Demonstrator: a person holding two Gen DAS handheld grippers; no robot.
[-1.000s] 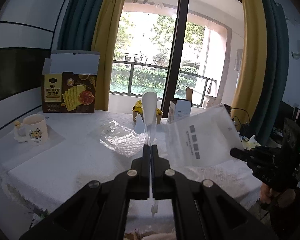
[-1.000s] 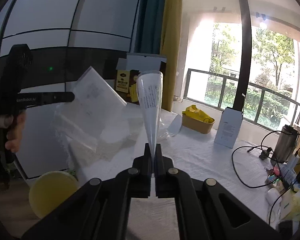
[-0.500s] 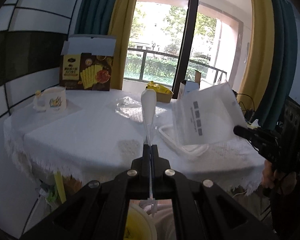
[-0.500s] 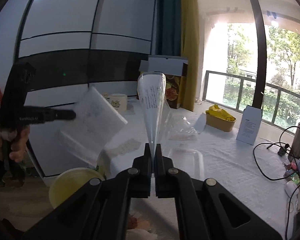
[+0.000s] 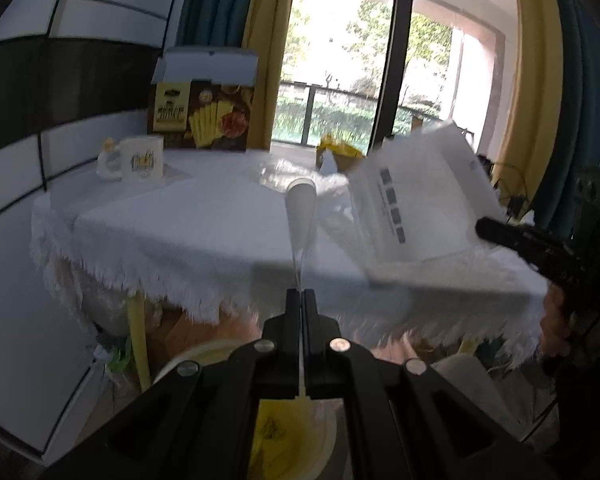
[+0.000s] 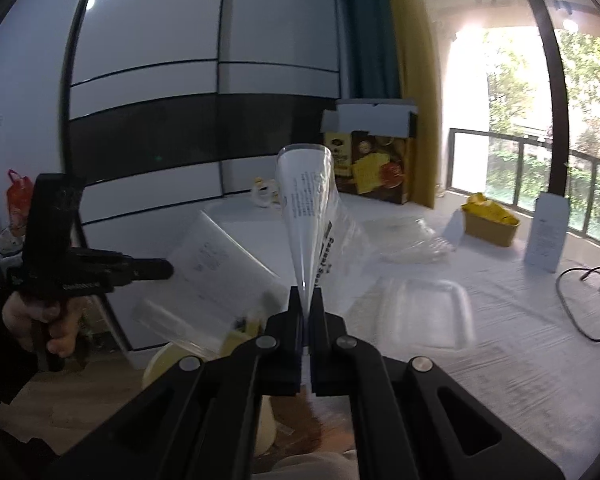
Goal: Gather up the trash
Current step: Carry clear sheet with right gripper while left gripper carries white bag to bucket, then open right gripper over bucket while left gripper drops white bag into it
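My left gripper [image 5: 301, 294] is shut on a clear plastic bag [image 5: 301, 208], seen edge-on above its jaws; the same bag [image 6: 220, 264] hangs from the left gripper [image 6: 168, 270] in the right wrist view. My right gripper [image 6: 307, 294] is shut on a second clear printed plastic bag [image 6: 305, 200], which shows as a flat sheet [image 5: 424, 200] in the left wrist view, held by the right gripper [image 5: 480, 226]. Both grippers are off the table's near edge, above a yellow trash bin [image 5: 284, 432], whose rim also shows in the right wrist view [image 6: 168, 360].
A table with a white fringed cloth [image 5: 188, 220] holds a mug [image 5: 142, 159], a snack box [image 5: 204, 118], a yellow-filled basket [image 6: 490, 220], a white card [image 6: 548, 236], crumpled clear film [image 6: 408, 236], a clear plastic tray [image 6: 424, 312] and cables [image 6: 588, 304].
Both grippers have drawn back from over the table and dropped lower with their bags. The yellow bin has come into view beneath them.
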